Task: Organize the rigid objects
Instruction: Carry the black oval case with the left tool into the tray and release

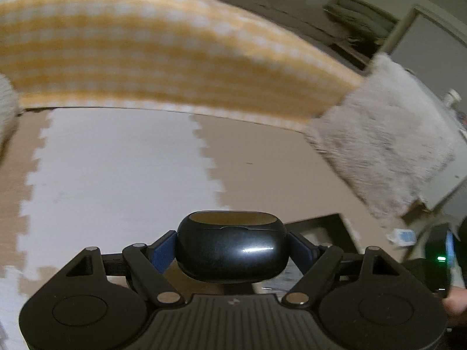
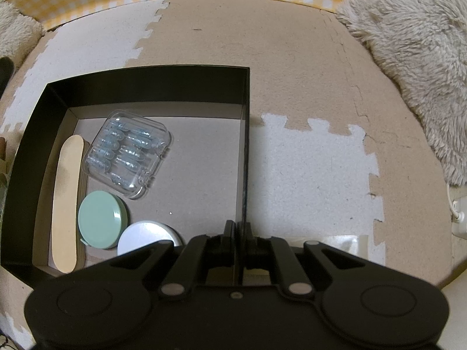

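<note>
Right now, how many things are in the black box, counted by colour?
Clear plastic case of blue capsules: 1
Pale wooden stick: 1
Mint green round lid: 1
White round lid: 1
Total: 4 in the black cardboard box

Two round tins [image 2: 100, 218], one box [image 2: 146, 87]

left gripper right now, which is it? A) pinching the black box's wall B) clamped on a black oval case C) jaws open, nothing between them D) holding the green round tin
B: the left gripper has its blue pads pressed on both ends of the black oval case, lifted clear of the foam mat.
</note>
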`<state>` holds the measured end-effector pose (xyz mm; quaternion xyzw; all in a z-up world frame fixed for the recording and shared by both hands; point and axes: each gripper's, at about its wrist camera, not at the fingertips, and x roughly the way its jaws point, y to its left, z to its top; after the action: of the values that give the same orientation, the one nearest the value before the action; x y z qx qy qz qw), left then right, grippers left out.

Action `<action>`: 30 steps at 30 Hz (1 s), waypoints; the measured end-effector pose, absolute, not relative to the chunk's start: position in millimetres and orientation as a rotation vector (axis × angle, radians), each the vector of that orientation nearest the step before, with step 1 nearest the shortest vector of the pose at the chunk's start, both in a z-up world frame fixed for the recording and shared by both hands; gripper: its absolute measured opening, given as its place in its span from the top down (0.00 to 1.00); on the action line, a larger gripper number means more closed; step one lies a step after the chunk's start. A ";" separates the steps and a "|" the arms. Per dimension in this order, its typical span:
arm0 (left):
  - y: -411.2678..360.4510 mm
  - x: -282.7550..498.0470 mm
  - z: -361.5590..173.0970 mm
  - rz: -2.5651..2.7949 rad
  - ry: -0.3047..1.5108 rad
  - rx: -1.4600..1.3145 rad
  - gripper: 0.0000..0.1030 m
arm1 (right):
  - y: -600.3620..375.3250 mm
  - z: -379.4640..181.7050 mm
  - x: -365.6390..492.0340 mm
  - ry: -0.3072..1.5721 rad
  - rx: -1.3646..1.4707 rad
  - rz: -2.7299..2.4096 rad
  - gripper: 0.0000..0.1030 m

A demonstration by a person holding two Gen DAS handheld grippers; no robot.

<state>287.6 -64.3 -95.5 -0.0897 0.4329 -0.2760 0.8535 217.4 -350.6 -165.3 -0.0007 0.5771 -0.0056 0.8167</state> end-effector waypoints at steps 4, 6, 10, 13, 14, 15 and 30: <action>-90.9 272.4 -89.8 -0.656 0.919 -0.211 0.22 | -350.7 -165.2 217.7 1.230 -0.002 -0.012 0.93; -104.9 267.1 -90.9 -0.685 0.932 -0.216 0.22 | -350.7 -165.3 217.7 1.231 -0.001 -0.011 0.93; -132.0 266.2 -102.6 -0.716 0.974 -0.249 0.22 | -350.2 -165.1 217.6 1.232 -0.006 -0.011 0.93; -152.7 267.8 -113.3 -0.721 0.989 -0.244 0.22 | -349.5 -165.2 217.8 1.231 -0.008 -0.010 0.93; -161.0 268.8 -118.4 -0.718 0.997 -0.250 0.22 | -348.9 -165.3 217.6 1.230 -0.012 -0.009 0.93; -166.1 269.5 -122.4 -0.717 1.004 -0.262 0.22 | -348.0 -165.4 217.6 1.229 -0.017 -0.007 0.93; -217.8 290.0 -169.2 -0.686 1.041 -0.362 0.22 | -349.7 -164.0 214.2 1.220 -0.001 0.001 0.93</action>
<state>290.0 -217.8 -169.2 -0.1684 0.4848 -0.3196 0.7965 214.2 -349.7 -164.0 -0.0004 0.5729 0.0003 0.8196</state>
